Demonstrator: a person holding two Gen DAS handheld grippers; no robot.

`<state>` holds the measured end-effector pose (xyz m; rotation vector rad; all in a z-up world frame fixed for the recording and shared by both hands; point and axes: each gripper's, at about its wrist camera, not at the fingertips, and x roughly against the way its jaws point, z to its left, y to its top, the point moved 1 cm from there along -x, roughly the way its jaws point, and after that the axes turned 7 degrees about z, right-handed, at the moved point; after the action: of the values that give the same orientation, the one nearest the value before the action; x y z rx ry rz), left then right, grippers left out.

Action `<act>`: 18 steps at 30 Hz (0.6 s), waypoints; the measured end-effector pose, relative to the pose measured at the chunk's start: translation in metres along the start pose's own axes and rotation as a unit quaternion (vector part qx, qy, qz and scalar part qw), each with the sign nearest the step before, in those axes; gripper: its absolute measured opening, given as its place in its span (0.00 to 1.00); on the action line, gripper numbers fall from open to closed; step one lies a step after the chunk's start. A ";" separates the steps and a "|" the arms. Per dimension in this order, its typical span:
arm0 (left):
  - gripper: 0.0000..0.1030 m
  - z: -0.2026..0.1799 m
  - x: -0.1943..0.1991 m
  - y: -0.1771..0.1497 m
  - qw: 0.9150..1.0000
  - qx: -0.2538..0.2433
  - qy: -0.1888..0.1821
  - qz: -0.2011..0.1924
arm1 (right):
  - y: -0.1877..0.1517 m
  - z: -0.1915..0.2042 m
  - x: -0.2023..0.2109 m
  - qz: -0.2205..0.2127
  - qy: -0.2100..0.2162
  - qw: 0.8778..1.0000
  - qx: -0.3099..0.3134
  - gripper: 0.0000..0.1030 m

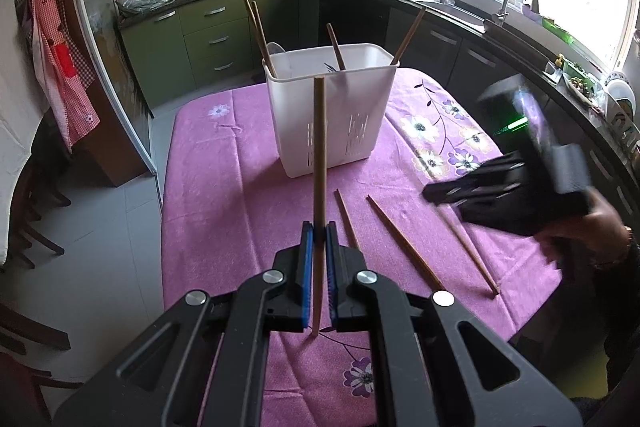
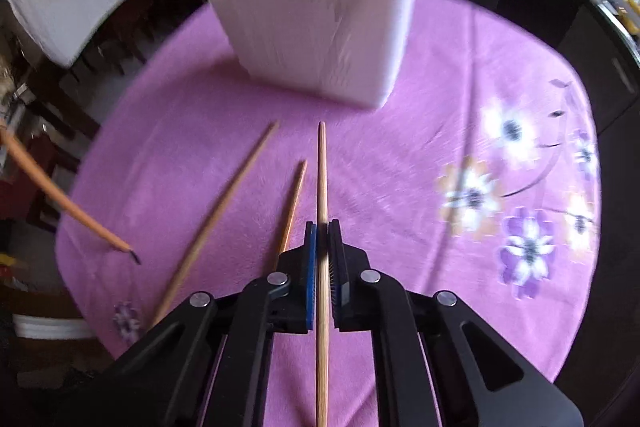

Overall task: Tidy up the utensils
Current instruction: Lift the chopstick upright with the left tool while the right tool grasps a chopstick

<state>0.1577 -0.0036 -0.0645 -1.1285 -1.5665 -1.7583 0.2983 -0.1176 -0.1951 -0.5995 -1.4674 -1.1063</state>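
Left wrist view: our left tool (image 1: 319,233) is clamped on a chopstick (image 1: 319,155) near its lower end, so the shaft points toward the white utensil basket (image 1: 328,123). Our right tool (image 2: 322,227) is likewise closed on another chopstick (image 2: 322,171), just off the desk (image 2: 400,155). Two loose chopsticks (image 2: 224,203) lie beside it, and the basket already holds several, leaning upright.
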 end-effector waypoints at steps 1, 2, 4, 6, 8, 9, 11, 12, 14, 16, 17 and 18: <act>0.06 0.000 0.000 0.000 1.000 0.000 0.001 0.000 | -0.004 -0.002 0.013 -0.017 0.005 1.000 -0.002 0.07; 0.06 0.000 0.000 0.000 1.000 0.000 0.001 0.000 | -0.009 -0.003 0.031 -0.039 0.010 0.999 -0.004 0.07; 0.06 -0.001 0.000 0.000 1.000 0.000 0.002 0.000 | -0.021 -0.005 0.062 -0.079 0.012 0.997 -0.005 0.06; 0.06 -0.002 0.001 0.000 1.000 -0.001 0.003 0.000 | -0.034 -0.009 0.088 -0.111 0.015 0.994 -0.004 0.06; 0.06 -0.003 0.001 -0.001 1.000 -0.002 0.004 0.000 | -0.047 -0.009 0.109 -0.136 0.014 0.991 -0.004 0.06; 0.06 -0.004 0.001 -0.001 1.000 -0.003 0.005 -0.001 | -0.053 -0.009 0.117 -0.144 0.012 0.989 -0.004 0.06; 0.06 -0.004 0.001 -0.001 1.000 -0.005 0.007 -0.001 | -0.061 -0.008 0.129 -0.158 0.008 0.987 -0.001 0.06; 0.06 -0.004 0.001 -0.001 1.000 -0.005 0.008 -0.002 | -0.065 -0.008 0.133 -0.159 0.007 0.987 -0.001 0.06; 0.06 -0.004 0.001 -0.001 1.000 -0.005 0.008 -0.002 | -0.068 -0.009 0.136 -0.165 0.001 0.986 -0.001 0.07; 0.06 -0.005 0.002 -0.001 1.000 -0.006 0.009 -0.002 | -0.072 -0.010 0.141 -0.169 0.001 0.986 -0.004 0.07; 0.06 -0.005 0.002 -0.002 1.000 -0.007 0.009 -0.002 | -0.073 -0.012 0.141 -0.169 0.003 0.986 -0.005 0.06; 0.06 -0.005 0.003 -0.002 1.000 -0.007 0.009 -0.001 | -0.075 -0.013 0.141 -0.170 0.007 0.985 -0.006 0.06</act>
<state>0.1534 -0.0076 -0.0627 -1.1160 -1.5480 -1.7790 0.2093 -0.1913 -0.0849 -0.3546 -1.5900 -1.3790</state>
